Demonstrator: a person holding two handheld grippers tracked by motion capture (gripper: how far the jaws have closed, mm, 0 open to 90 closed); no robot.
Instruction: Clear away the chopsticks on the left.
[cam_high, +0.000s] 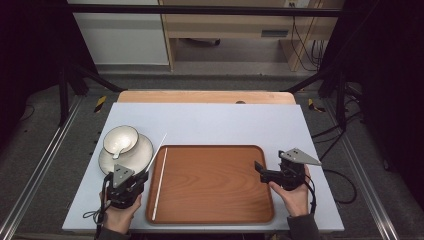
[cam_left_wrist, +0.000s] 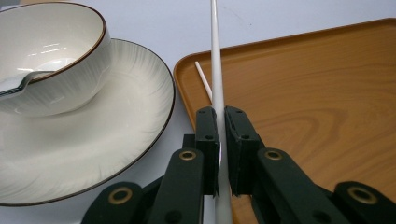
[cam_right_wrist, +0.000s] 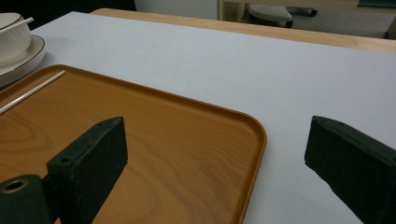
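My left gripper (cam_left_wrist: 222, 114) is shut on a white chopstick (cam_left_wrist: 215, 51), which points up and away over the tray's left rim. In the high view this gripper (cam_high: 144, 173) sits between the plate and the tray, and the held chopstick (cam_high: 159, 145) slants toward the far right. A second white chopstick (cam_high: 159, 182) lies flat along the left side of the brown wooden tray (cam_high: 215, 200). My right gripper (cam_high: 259, 166) stands open above the tray's right edge; in its own view the gripper (cam_right_wrist: 215, 154) has nothing between its jaws.
A white bowl (cam_high: 120, 139) with a spoon (cam_left_wrist: 18, 84) in it stands on a white plate (cam_high: 142, 152) left of the tray. The pale mat (cam_high: 225, 125) stretches beyond the tray. A wooden table edge (cam_high: 205, 96) lies at the far side.
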